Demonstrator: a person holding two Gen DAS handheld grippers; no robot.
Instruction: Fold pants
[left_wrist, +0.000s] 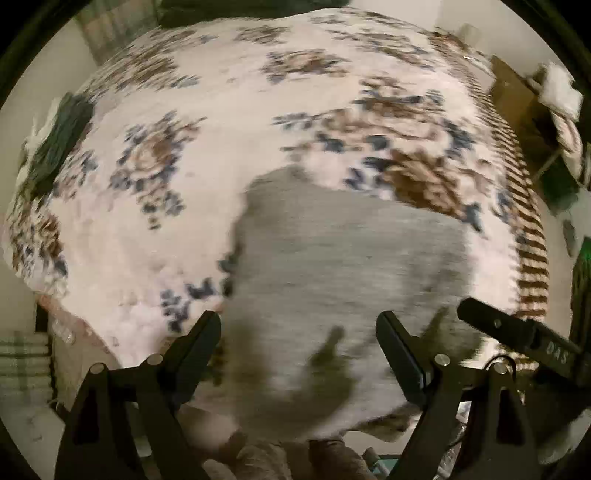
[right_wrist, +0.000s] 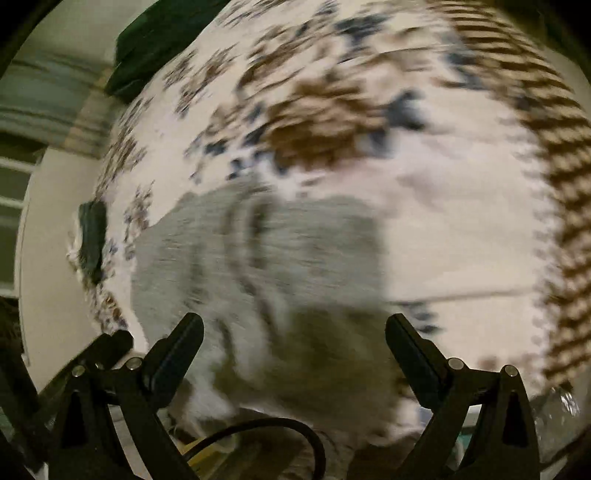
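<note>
Grey pants (left_wrist: 332, 258) lie bunched in a folded heap on a floral bedspread (left_wrist: 177, 229), blurred by motion. My left gripper (left_wrist: 298, 325) hovers over their near edge, open wide, with only cloth below and nothing between the pads. One black finger of the right gripper (left_wrist: 491, 321) reaches in from the right. In the right wrist view the same grey pants (right_wrist: 258, 258) lie beneath my right gripper (right_wrist: 294, 326), which is also open and holds nothing. A finger of the left gripper (right_wrist: 110, 345) shows at the lower left.
The bedspread has a brown striped border (left_wrist: 532, 251) along its right edge. A dark green cloth (left_wrist: 66, 140) lies at the bed's left edge and another dark item (right_wrist: 155, 44) at its far end. Cluttered shelves (left_wrist: 517, 99) stand to the right. A black cable (right_wrist: 295, 428) loops under the right gripper.
</note>
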